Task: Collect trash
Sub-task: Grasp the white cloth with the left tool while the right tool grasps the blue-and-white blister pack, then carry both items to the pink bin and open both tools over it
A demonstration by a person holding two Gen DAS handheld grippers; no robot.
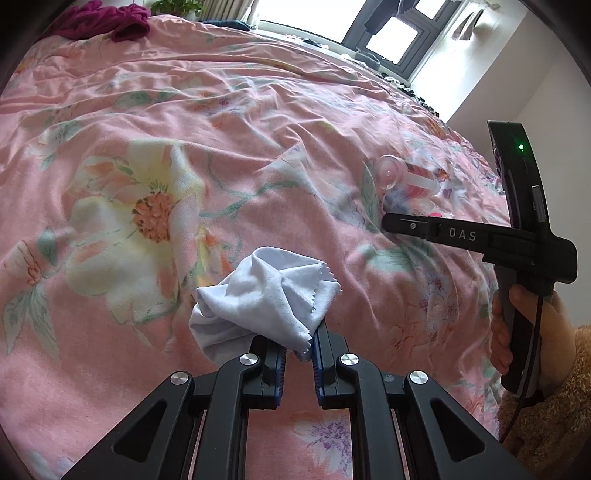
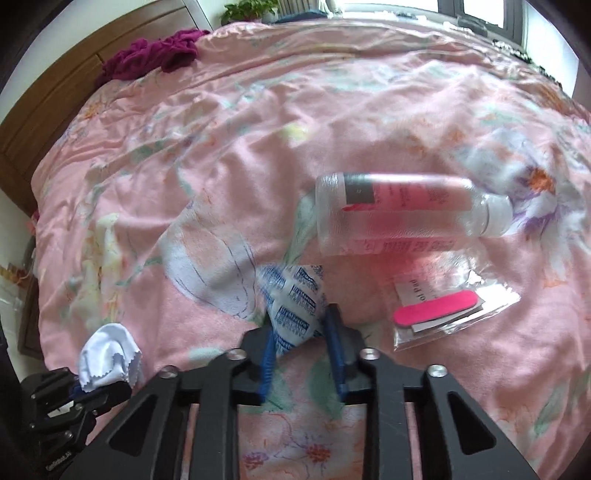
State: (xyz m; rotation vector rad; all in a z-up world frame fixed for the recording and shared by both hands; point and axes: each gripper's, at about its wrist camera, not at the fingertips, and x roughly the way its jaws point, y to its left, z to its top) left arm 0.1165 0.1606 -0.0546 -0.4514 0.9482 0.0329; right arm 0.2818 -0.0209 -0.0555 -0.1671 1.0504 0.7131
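Observation:
My left gripper [image 1: 297,339] is shut on a crumpled white cloth [image 1: 273,291], held just above the pink floral quilt [image 1: 184,110]. In the right wrist view that same gripper [image 2: 92,391] and cloth [image 2: 109,354] sit at the lower left. My right gripper [image 2: 299,321] points down at the quilt, its blue pads closed against a blue-and-white printed packet [image 2: 291,302]. A clear plastic bottle [image 2: 406,214] with a pink label lies on its side just beyond. A clear bag holding a pink nail file [image 2: 443,314] lies to the right. In the left wrist view the right gripper [image 1: 388,223] is side-on beside the bottle [image 1: 406,181].
A maroon garment [image 2: 155,55] lies bunched near the wooden headboard [image 2: 55,85]. A potted plant [image 2: 251,9] and a bright window [image 1: 391,33] stand behind the bed. A person's hand [image 1: 532,325] in a fuzzy tan sleeve grips the right handle.

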